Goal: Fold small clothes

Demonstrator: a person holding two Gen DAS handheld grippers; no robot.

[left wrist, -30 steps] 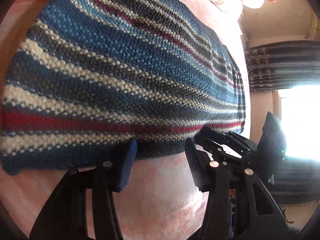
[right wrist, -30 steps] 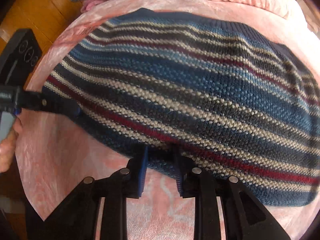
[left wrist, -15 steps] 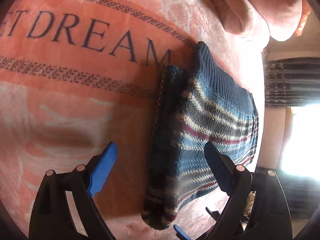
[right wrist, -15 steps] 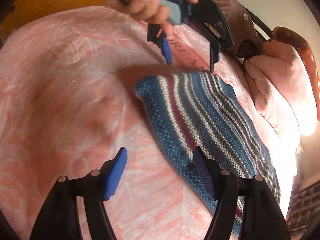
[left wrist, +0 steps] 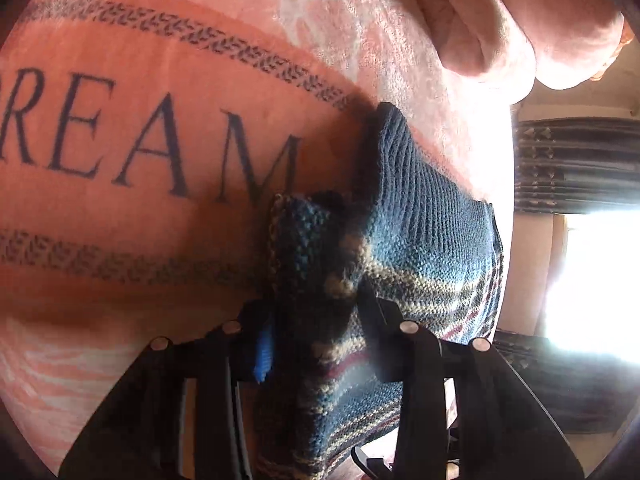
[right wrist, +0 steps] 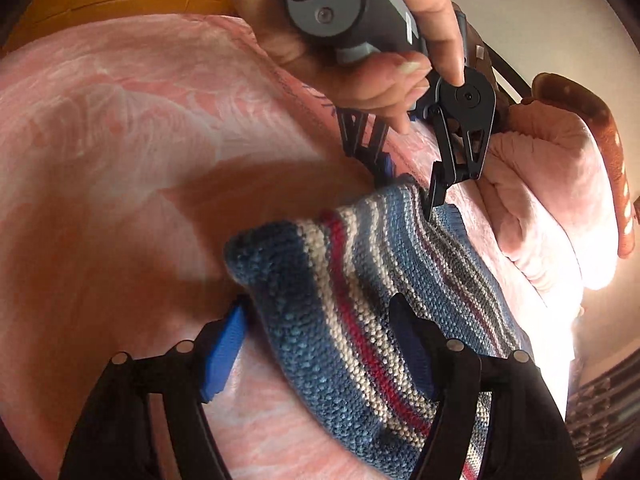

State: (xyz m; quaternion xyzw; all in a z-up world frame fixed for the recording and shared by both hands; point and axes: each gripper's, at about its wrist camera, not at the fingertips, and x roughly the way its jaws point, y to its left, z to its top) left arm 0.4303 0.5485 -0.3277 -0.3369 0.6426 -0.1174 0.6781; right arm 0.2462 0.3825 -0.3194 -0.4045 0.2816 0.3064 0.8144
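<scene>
The left tongs (left wrist: 316, 340) are closed partway down on a bunched end of the striped sweater (left wrist: 420, 248), the knit filling the gap between the two black fingers; the blue pad (left wrist: 264, 350) of one finger presses against the fabric's side. The right tongs (right wrist: 320, 344) straddle the other end of the same sweater, one finger on each side of the thick folded edge, with a wider gap; the blue pad sits just beside the knit, and whether it truly pinches cannot be told.

The sweater, blue with cream, red and grey stripes, lies folded into a narrow thick strip on a pink blanket (right wrist: 100, 128). In the left wrist view its plain ribbed blue hem stands up just past the fingers, beside the dark letters "REAM" (left wrist: 160, 148) printed on the blanket between two patterned bands.

Farther off in the right wrist view, a hand (right wrist: 360, 64) grips the grey handle of the left tongs, whose fingertips meet the sweater's far end. Beyond lie rumpled pink bedding (right wrist: 552, 200) and a brown-orange rounded edge. A dark striped curtain (left wrist: 576, 164) and a bright window stand at the far right of the left wrist view.
</scene>
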